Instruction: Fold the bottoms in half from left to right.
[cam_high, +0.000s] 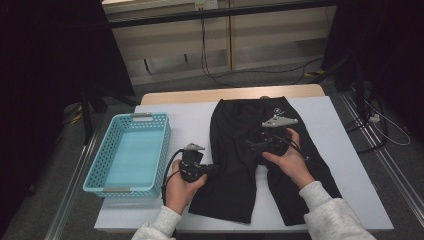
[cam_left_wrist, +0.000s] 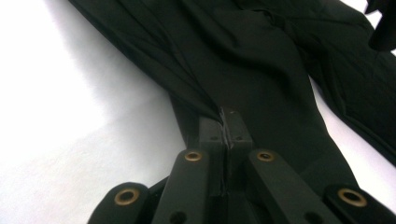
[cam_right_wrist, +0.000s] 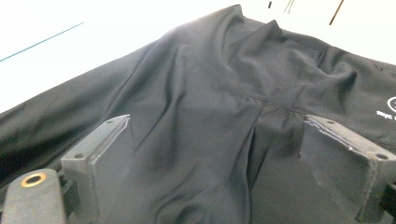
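Black shorts (cam_high: 232, 145) lie flat on the white-covered table (cam_high: 190, 115), waistband at the far side, legs toward me. My left gripper (cam_high: 212, 169) comes in from the left at the outer edge of the shorts' left leg. In the left gripper view its jaws (cam_left_wrist: 225, 126) are shut on a pinched ridge of the black fabric (cam_left_wrist: 261, 70). My right gripper (cam_high: 252, 145) hovers over the crotch area, pointing left. In the right gripper view it (cam_right_wrist: 229, 163) stands open, its pads wide apart on either side of the cloth (cam_right_wrist: 210, 93), near the centre seam.
A teal plastic basket (cam_high: 165, 145) stands on the left part of the table, nothing in it. Bare white cover lies between basket and shorts and to the right of the shorts. Beyond the table's far edge are floor cables and dark stands.
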